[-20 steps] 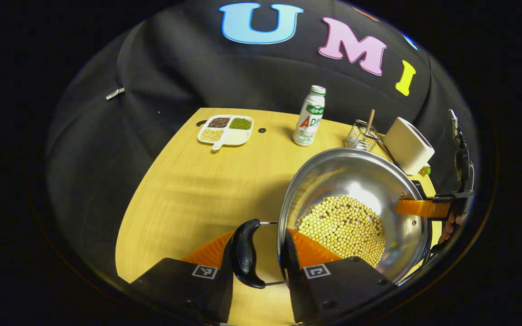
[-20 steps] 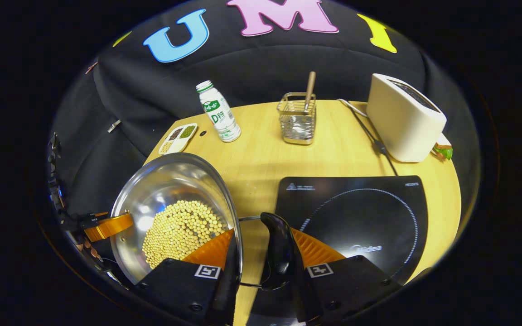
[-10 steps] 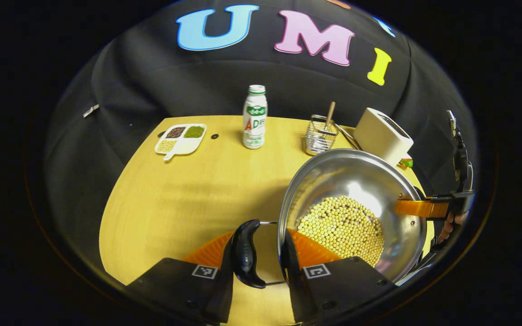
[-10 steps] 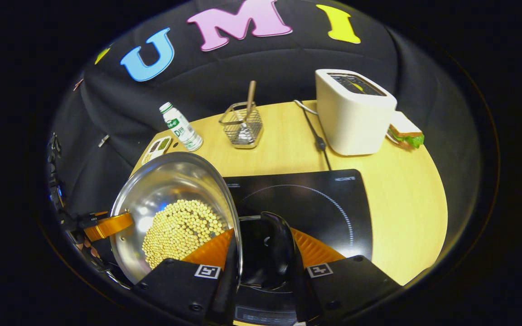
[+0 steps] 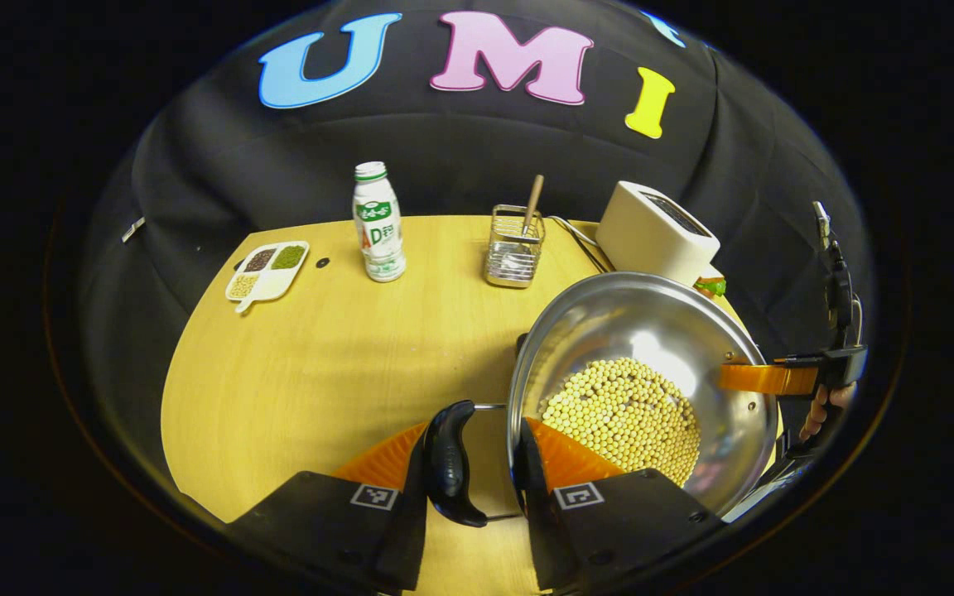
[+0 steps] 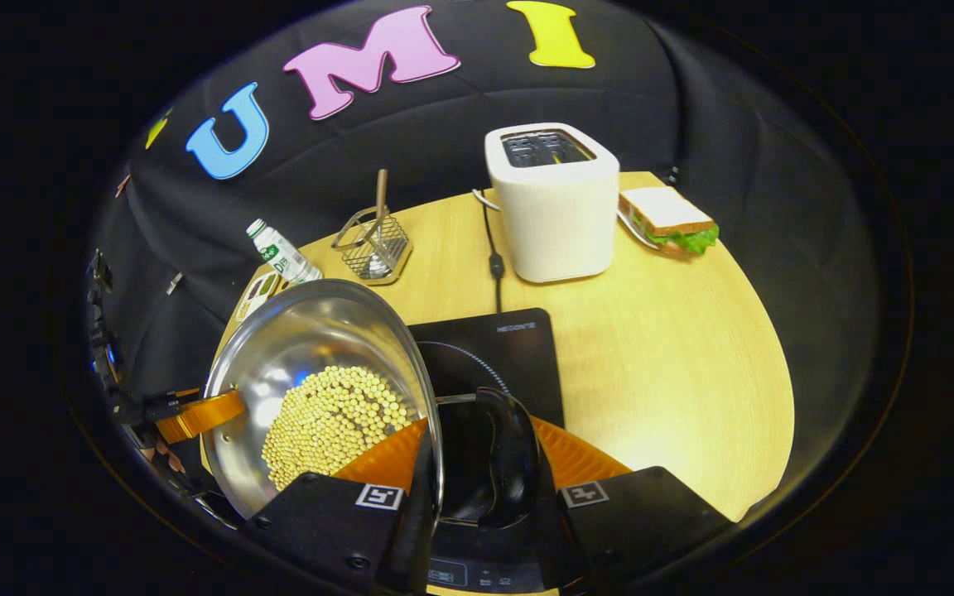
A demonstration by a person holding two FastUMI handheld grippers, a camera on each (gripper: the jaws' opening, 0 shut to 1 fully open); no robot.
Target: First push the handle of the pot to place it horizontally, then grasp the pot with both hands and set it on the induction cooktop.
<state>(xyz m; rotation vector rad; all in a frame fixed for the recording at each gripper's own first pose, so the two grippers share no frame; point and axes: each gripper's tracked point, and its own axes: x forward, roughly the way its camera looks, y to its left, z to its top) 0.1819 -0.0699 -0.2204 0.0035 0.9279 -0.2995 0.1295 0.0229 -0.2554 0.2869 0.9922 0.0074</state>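
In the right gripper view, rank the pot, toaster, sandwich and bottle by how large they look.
1. pot, though it sits nearest the camera, which inflates it
2. toaster
3. sandwich
4. bottle, partly hidden behind the pot's rim, so its place against the sandwich is unsure

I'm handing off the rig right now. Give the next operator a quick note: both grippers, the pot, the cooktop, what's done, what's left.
Left hand-held gripper: shut on the pot's left handle.
Right hand-held gripper: shut on the pot's right handle.
Pot: holds beans, carried over the left part of the cooktop.
Done: handles horizontal, two-handed grasp made.
Left: probably centre the pot on the cooktop ring, lower it level, then open both grippers.
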